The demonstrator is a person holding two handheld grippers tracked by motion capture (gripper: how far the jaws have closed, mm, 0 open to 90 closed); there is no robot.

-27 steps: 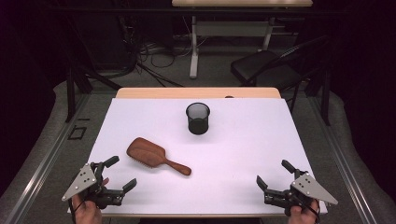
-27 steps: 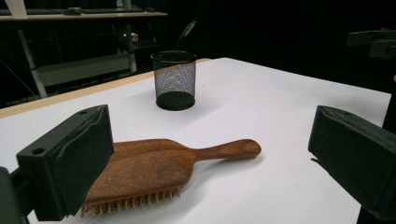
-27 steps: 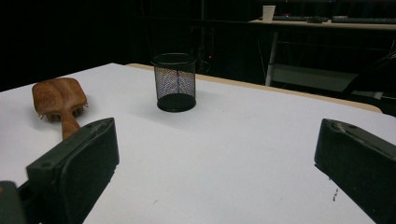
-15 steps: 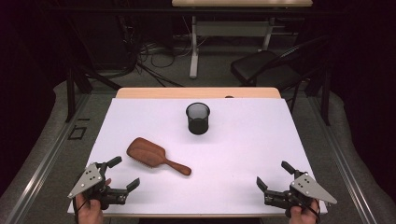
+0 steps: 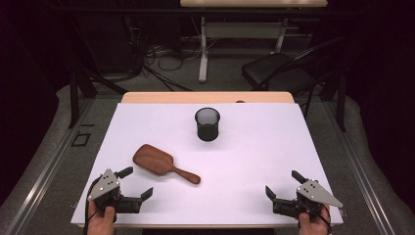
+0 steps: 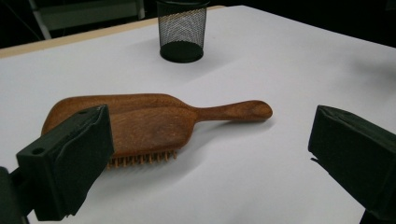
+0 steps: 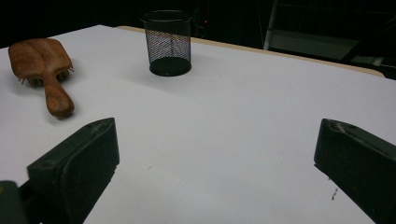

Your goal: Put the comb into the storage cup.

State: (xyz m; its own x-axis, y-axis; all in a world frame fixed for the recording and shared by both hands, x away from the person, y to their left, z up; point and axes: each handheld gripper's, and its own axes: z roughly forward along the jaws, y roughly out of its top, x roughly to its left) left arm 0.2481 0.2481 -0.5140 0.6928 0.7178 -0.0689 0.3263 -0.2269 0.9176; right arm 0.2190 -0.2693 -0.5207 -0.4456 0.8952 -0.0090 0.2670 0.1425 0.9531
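Observation:
A brown wooden hairbrush (image 5: 161, 163) lies bristles down on the white table (image 5: 254, 152), handle toward the right front. Just in front of it my left gripper (image 5: 136, 182) stands open near the front left edge, its jaws wide apart and empty. The same hairbrush (image 6: 140, 121) lies close ahead in the left gripper view, with the left gripper (image 6: 210, 158) facing it. A black mesh cup (image 5: 207, 124) stands upright at the table's middle back, also seen as the cup (image 6: 181, 29) and cup (image 7: 167, 42). My right gripper (image 5: 284, 185) rests open at the front right, holding nothing.
The white sheet covers a wooden tabletop whose far edge (image 5: 205, 97) shows behind it. A dark chair (image 5: 284, 68) and a desk frame (image 5: 244, 34) stand on the floor beyond. Cables lie on the floor at the back left.
My left gripper has shifted right and slightly forward, closer to the hairbrush. The right gripper, the hairbrush and the cup stay where they were.

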